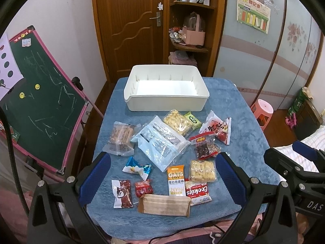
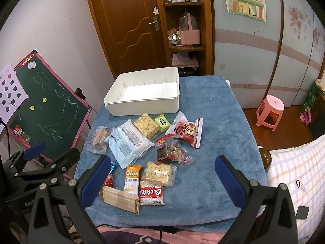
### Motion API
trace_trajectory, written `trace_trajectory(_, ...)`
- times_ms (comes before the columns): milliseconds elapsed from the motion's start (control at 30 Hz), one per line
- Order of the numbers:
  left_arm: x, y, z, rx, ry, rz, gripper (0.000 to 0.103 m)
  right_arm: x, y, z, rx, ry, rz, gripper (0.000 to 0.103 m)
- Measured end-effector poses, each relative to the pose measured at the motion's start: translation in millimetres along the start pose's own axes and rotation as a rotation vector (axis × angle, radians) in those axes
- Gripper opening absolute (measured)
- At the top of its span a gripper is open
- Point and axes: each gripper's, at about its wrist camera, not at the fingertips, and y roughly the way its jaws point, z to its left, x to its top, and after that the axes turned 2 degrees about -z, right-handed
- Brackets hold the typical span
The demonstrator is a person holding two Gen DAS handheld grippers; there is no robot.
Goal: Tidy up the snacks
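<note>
My left gripper (image 1: 162, 174) and right gripper (image 2: 162, 174) both hang spread wide, holding nothing, over the near edge of the table's plush blue cloth (image 2: 219, 134). The white plastic bin (image 1: 166, 101), ribbed inside, lies at the far end, its long axis across the table. Crinkly snack packets are scattered between: a large pale pouch (image 1: 160, 140) lies diagonally, an oat bar (image 1: 176, 180) points at the bin, and a brown wafer pack (image 1: 164, 204) lies crosswise nearest me.

Two wrist fisheyes, side by side, facing table (image 1: 239, 105), sharing snacks (image 1: 160, 142)
</note>
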Motion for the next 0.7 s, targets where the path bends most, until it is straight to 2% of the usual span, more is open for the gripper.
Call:
trace_trajectory(300, 6, 16, 10, -0.006, -0.033, 0.052, 0.103, 2, 10, -2, 0.019, 0.011, 0.038, 0.103)
trace_trajectory(467, 8, 31, 30, 0.012, -0.103, 0.088, 0.103, 4, 15, -4, 0.002, 0.0, 0.033, 0.103)
trace_trajectory(533, 6, 38, 40, 0.04, -0.123, 0.095, 0.103, 6, 19, -5, -0.022, -0.016, 0.016, 0.103)
trace_trajectory(700, 0, 50, 64, 0.178, -0.104, 0.082, 0.103, 9, 26, -6, -0.056, -0.073, -0.035, 0.102)
